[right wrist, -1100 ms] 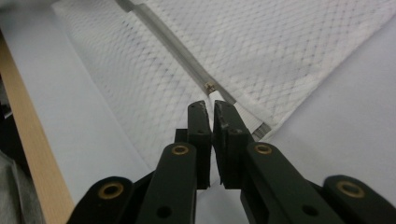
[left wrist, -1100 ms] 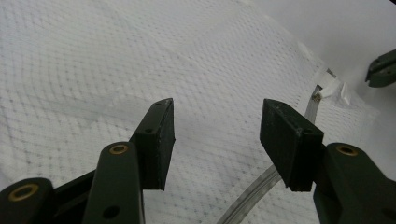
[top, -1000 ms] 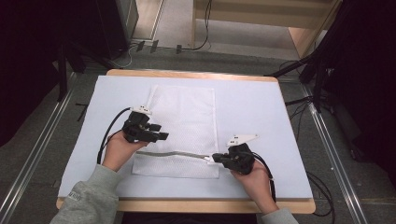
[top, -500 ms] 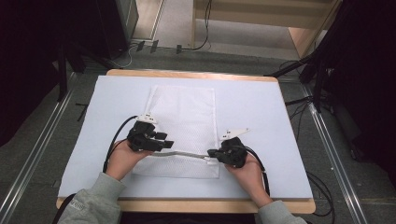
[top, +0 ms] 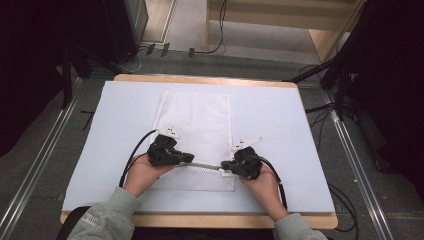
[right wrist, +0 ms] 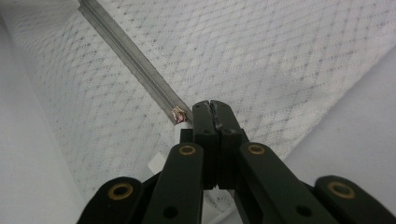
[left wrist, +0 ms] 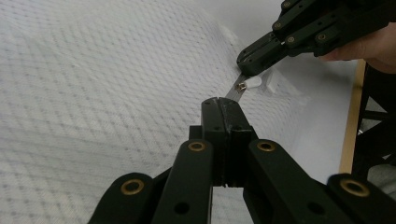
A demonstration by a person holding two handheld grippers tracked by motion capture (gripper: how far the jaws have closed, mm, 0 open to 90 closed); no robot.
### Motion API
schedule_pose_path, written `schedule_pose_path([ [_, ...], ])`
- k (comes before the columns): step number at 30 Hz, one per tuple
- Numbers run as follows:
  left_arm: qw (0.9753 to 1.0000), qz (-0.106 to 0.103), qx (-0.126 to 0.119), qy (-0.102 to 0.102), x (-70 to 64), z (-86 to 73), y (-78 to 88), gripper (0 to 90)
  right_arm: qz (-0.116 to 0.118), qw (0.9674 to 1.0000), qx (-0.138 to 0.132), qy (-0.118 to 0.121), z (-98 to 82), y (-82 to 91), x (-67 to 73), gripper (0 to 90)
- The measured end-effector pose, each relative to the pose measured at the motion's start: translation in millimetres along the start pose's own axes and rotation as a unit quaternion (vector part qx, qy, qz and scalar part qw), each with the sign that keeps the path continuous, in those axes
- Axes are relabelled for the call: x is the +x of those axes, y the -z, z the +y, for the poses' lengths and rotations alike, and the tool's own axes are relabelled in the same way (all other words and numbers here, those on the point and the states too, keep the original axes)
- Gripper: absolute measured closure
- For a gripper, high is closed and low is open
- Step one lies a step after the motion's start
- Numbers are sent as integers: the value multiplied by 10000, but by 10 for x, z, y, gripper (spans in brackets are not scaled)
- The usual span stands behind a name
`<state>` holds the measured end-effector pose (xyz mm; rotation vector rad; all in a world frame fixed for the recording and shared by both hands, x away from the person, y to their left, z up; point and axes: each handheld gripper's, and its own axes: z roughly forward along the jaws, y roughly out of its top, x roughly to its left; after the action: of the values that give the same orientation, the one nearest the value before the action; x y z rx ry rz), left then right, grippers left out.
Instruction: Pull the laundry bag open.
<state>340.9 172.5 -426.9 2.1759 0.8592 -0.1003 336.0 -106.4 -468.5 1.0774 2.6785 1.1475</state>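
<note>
zipping step on a white mesh zipper bag [top: 197, 131] lying flat mid-table, contents not discernible. left gripper [top: 186, 158] pinched tight on the bag at the zipper track [right wrist: 135, 63]; right gripper [top: 226, 165] clamped on the slider's pull [left wrist: 252, 84]. likely next: steady pull along track while left anchors.

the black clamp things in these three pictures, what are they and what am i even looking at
They are tools, not a robot: a person holds the left hand-held gripper and the right hand-held gripper, each with two black jaws. The wide picture is shot from above the wooden table. The two close-ups come from small cameras riding on each tool, looking along its jaws. On the pale blue cover sheet lies a white mesh zip bag. Both tools are clamped shut along its grey zipper: the left on the zipper band, the right beside the small metal slider.
</note>
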Motion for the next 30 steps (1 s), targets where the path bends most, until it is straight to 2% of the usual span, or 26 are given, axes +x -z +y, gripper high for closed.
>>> schedule_pose_path([
  [4, 9998, 41, 217, 11, 31, -32, -139, 900, -3, 10000, -13, -68, -12, 4, 6, 900],
  [13, 9985, 96, 533, 24, 97, -94, -347, 898, 36, 10000, -28, -30, -36, -2, 31, 900],
  [16, 9986, 98, 523, -21, 90, -93, -353, 889, -27, 10000, -30, 44, -35, -6, 57, 900],
  [21, 9986, 106, 509, -127, 67, -94, -367, 870, 61, 10000, -40, -28, -41, -6, 65, 900],
  [23, 9986, 92, 497, -130, 60, -93, -371, 859, 141, 9999, -25, -9, -40, -18, 77, 900],
  [30, 9987, 4, 500, -84, 68, -85, -367, 794, 127, 9999, -54, 72, -1, -64, 152, 900],
])
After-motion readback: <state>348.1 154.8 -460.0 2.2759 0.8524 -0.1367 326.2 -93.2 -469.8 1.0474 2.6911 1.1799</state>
